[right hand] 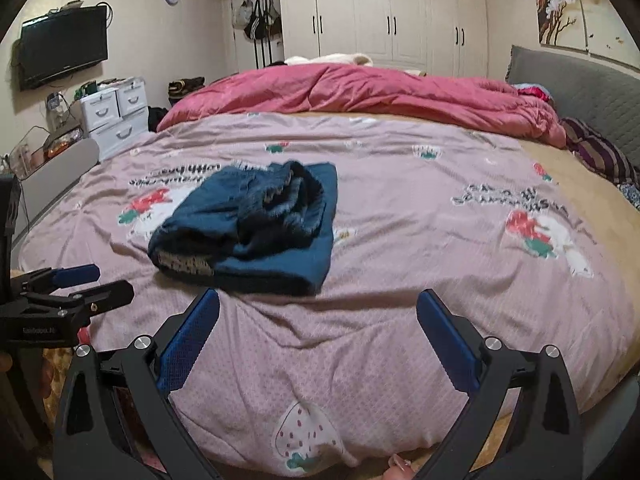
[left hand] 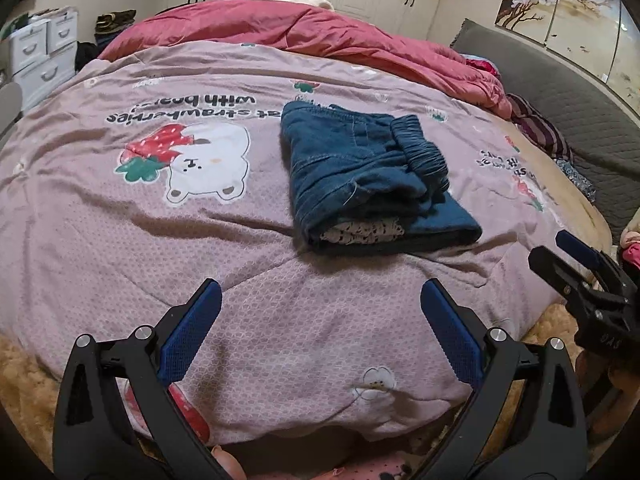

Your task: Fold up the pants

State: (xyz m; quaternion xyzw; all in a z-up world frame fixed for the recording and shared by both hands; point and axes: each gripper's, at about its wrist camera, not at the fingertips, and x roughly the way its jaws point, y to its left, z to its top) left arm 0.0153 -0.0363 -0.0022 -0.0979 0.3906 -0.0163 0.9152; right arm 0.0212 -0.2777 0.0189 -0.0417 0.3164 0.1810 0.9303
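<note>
The dark blue pants (left hand: 368, 176) lie folded into a compact bundle on the mauve strawberry-print quilt (left hand: 160, 248), elastic waistband on top. They also show in the right wrist view (right hand: 256, 228). My left gripper (left hand: 320, 288) is open and empty, held back over the near edge of the bed, apart from the pants. My right gripper (right hand: 318, 298) is open and empty, also short of the pants. The right gripper also shows at the right of the left wrist view (left hand: 560, 252), and the left gripper at the left of the right wrist view (right hand: 108, 280).
A crumpled pink duvet (right hand: 360, 88) lies across the far side of the bed. A grey headboard (right hand: 580, 80) is at the right, white drawers (right hand: 116, 112) and a wall TV (right hand: 64, 46) at the left, wardrobes (right hand: 400, 12) behind.
</note>
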